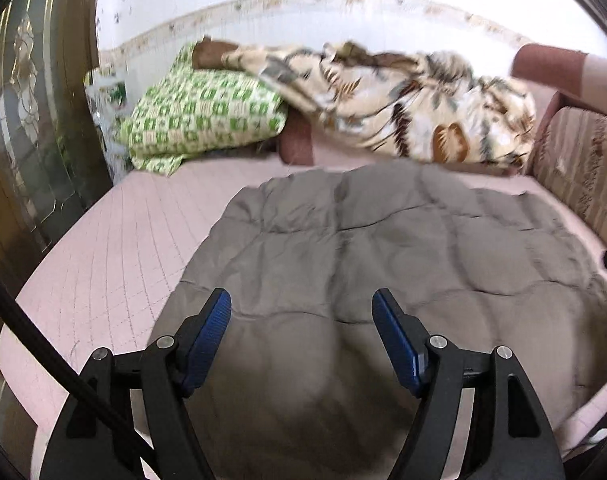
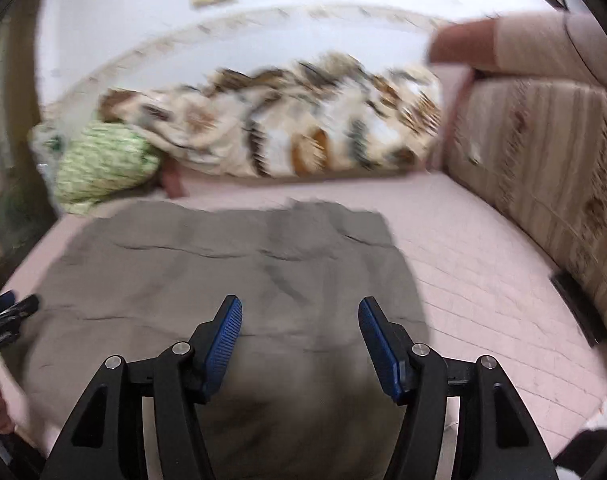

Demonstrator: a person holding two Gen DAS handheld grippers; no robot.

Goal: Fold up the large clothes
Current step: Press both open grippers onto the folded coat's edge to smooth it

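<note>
A large grey quilted padded garment [image 1: 383, 264] lies spread flat on a pink quilted bed [image 1: 115, 248]. My left gripper [image 1: 302, 300] is open and empty, hovering over the garment's near part. In the right wrist view the same garment [image 2: 231, 280] lies on the bed [image 2: 483, 280], and my right gripper [image 2: 300, 308] is open and empty above its near edge. The left gripper's tip [image 2: 7, 316] shows at the far left of the right wrist view. The right wrist view is motion-blurred.
A green-and-white patterned pillow [image 1: 199, 116] and a cream-brown patterned blanket [image 1: 403, 100] lie at the back of the bed against the white wall. A striped padded headboard [image 1: 583, 168] runs along the right. A glass-panelled door [image 1: 31, 120] stands at left.
</note>
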